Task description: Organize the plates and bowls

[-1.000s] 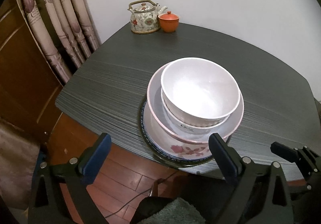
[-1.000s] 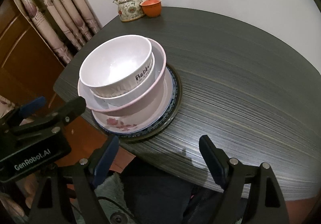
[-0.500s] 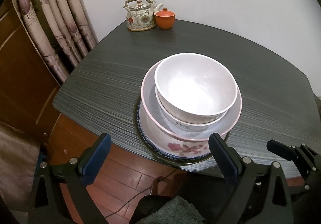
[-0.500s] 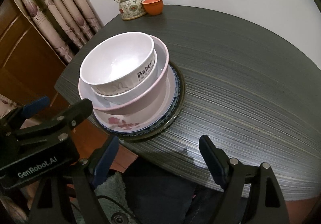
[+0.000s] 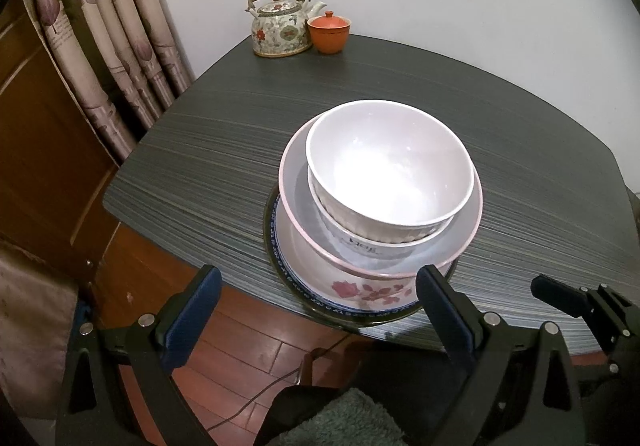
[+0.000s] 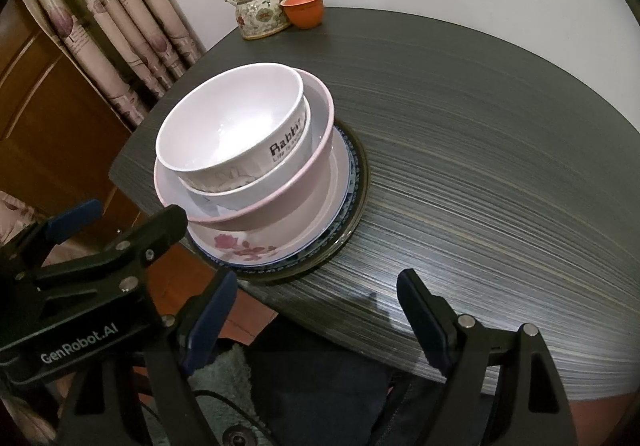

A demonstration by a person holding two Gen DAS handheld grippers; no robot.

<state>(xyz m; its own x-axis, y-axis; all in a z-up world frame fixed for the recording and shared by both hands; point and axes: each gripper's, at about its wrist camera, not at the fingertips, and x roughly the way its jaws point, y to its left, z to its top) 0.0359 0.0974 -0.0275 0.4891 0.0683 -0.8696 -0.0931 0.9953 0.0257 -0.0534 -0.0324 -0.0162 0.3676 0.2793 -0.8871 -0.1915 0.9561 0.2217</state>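
A nested stack of crockery sits near the front edge of a dark striped table: a white bowl rests inside a second bowl lettered "Rabbit", both inside a wide pink-rimmed bowl, which stands on a rose-patterned plate over a blue-bordered plate and a dark-rimmed one at the bottom. The left gripper and the right gripper hover short of the table's near edge, both with jaws spread wide and nothing between them; neither touches the dishes. A floral teapot and an orange lidded cup stand well apart at the far corner, beside a patterned curtain. The pile appears already gathered, yet it looks risky: the top bowl seems to sit slightly off-centre, and the bottom plates lie close to the table's edge above a wooden floor. A careless nudge from a rising finger, or a pinch on one smooth rim alone, could tip the bowls or slide the whole stack off.
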